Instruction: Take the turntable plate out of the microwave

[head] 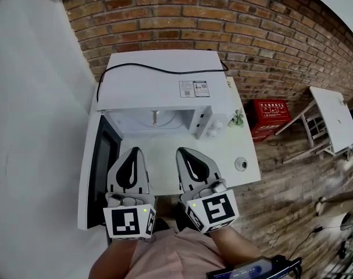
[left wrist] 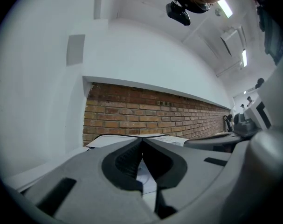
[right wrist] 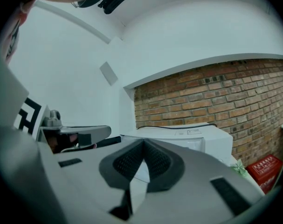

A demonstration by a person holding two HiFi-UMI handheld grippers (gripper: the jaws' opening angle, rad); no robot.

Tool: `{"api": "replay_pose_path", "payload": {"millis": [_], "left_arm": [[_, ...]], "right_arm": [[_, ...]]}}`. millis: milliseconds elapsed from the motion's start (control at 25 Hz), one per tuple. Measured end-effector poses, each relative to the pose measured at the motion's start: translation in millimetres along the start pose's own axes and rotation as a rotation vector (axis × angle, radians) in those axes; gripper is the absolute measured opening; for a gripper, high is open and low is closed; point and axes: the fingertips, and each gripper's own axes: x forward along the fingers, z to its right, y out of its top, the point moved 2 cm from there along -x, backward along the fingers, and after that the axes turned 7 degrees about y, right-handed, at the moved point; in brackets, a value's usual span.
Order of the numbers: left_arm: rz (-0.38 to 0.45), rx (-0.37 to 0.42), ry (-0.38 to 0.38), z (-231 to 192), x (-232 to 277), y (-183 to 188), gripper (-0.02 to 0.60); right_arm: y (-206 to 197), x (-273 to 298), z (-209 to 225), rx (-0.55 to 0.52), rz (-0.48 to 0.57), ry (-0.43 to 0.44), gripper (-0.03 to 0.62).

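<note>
Approach step; nothing grasped. Your left claw [head: 133,151] and right claw [head: 185,152] are both fully closed and empty, held level before the open microwave [head: 164,80]. The turntable plate [head: 164,122] sits inside the cavity. Next move, by my judgement: open a claw, reach in, take the rim.

microwave [head: 159,83]: smooth painted casing | brick wall [head: 234,22]: rough, matt | table [head: 228,156]: smooth, matt

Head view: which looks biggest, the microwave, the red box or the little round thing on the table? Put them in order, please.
1. microwave, biggest by far.
2. red box; it sits lower and farther from the camera, so it may look smaller than it is.
3. little round thing, clearly smallest.
</note>
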Motion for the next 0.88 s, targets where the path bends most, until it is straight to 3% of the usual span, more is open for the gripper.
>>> {"api": "replay_pose_path", "payload": {"millis": [880], "left_arm": [[-0.010,0.006,-0.013,5.0,-3.5,-1.6,0.006]], "right_arm": [[2.6,-1.8,-5.4,-0.019,0.010,-0.001,0.003]]}}
